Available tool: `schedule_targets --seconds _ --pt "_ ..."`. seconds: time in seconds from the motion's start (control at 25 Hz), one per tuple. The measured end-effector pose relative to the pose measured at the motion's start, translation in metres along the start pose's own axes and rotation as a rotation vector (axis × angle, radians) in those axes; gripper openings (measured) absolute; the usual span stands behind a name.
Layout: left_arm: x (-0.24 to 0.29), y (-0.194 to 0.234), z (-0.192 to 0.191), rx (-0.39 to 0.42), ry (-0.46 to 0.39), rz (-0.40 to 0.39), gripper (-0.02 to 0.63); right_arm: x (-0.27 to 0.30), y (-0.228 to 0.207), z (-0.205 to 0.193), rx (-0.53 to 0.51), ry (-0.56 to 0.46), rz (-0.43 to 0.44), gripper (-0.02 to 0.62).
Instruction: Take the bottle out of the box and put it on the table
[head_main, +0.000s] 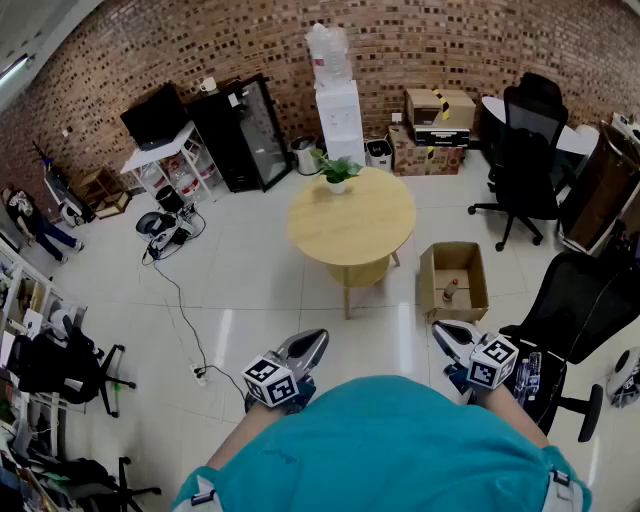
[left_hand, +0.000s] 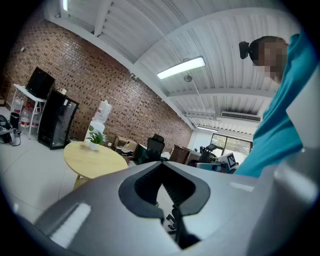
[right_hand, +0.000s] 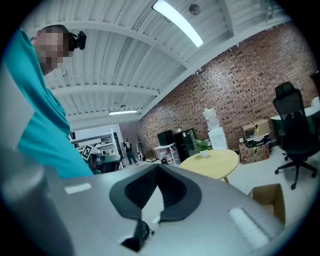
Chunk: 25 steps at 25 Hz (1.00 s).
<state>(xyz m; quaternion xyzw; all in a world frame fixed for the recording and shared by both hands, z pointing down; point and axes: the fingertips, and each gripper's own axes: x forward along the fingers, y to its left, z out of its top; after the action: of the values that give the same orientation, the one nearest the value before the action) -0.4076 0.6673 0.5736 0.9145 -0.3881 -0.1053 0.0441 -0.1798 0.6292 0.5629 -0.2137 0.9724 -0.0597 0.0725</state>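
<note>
While both grippers hang low, close to the person's teal-shirted torso, the target sits well apart from them, ahead on the floor.

L gripper (head_main: 318, 338): jaws pressed together, nothing between them. R gripper (head_main: 440, 328): jaws likewise closed on each other, empty, per its own view.

Cardboard box (head_main: 478, 282), flaps open, rests on the white tiled floor near the round wooden bench (head_main: 350, 225), to the bench's right in head view. Bottle (head_main: 450, 293) is inside the box, approx. mid-floor of it. Its red-capped end lies farther from the person, so the visible long axis runs roughly away from the viewer. Whether it stands upright or lies flat can't be told at this size.

Key relation: the box lies almost straight ahead of the R gripper and off to the right of the L gripper, so the R hand is the nearer one. R gripper view agrees, w/ box (right_hand: 270, 200) low right of the jaws and bench (right_hand: 210, 159) beyond them. L gripper view shows the bench (left_hand: 95, 157) but no box.

Judgement: task not yet begun. Next move calls for the R jaws to spread, then travel fwd & down into the box from above. Potted plant (head_main: 338, 172) stands at the bench's far edge; the near part of the top looks free for set-down.
</note>
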Motion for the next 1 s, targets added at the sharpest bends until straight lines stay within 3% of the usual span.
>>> schedule_targets --seconds 0.36,0.64,0.84,1.0 --pt "0.063 -0.046 -0.031 -0.007 0.029 0.006 0.000 -0.067 -0.039 0.002 -0.044 0.000 0.021 0.002" --pt "0.127 -0.078 -0.056 0.004 0.087 0.014 0.000 -0.110 -0.090 -0.004 -0.007 -0.005 0.041 0.002" --pt "0.154 -0.058 -0.073 -0.009 0.104 0.031 0.000 -0.104 -0.132 -0.019 0.024 -0.002 0.046 0.002" --pt "0.141 -0.026 -0.057 -0.037 0.086 0.023 0.000 -0.065 -0.122 -0.012 0.002 0.017 0.050 0.002"
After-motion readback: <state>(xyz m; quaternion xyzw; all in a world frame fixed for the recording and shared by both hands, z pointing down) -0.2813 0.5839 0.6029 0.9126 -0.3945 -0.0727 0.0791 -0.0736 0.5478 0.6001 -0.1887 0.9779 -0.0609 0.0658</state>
